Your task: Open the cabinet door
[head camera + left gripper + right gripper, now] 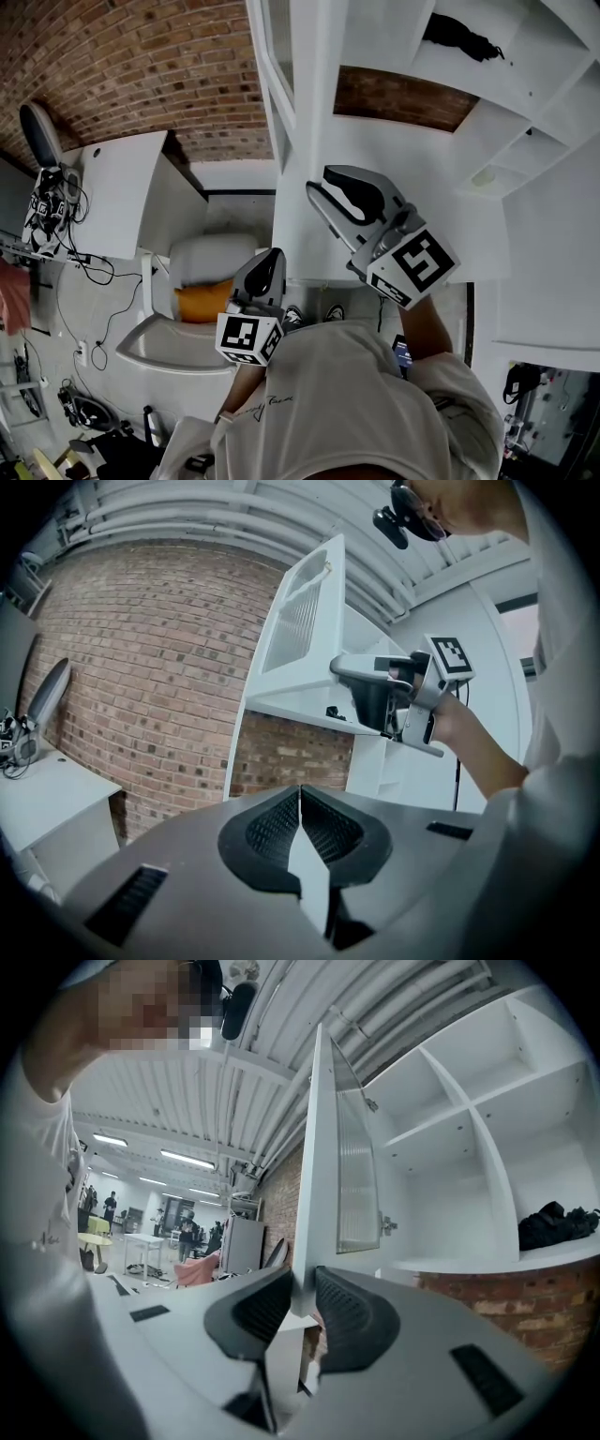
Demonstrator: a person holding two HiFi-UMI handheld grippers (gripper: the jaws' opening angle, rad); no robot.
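Head view: the cabinet door [284,122] is seen swung out from the white cabinet [525,103]. The right gripper [320,181] is raised to the door's edge. The left gripper [270,258] is held lower and further left, apart from the door, above a white armchair [211,258] with an orange cushion [202,302]. A dark bundle [459,37] is spotted on a far shelf.

Left gripper view: the left gripper [300,794] is shown with its jaws closed tip to tip, and nothing is caught between them. Beyond it, the open door [300,621] is set against the brick wall [141,667]. The right gripper [342,672] is seen just to the door's right.

Right gripper view: the door [319,1194] is met edge-on, running straight up the middle. Its lower corner is taken between the jaws of the right gripper [302,1302]. They are parted only by the panel's thickness, with one pad laid against each face. To the right, the cabinet's open shelves [469,1147] are laid bare. The dark bundle [558,1222] is seen on the lowest of them.
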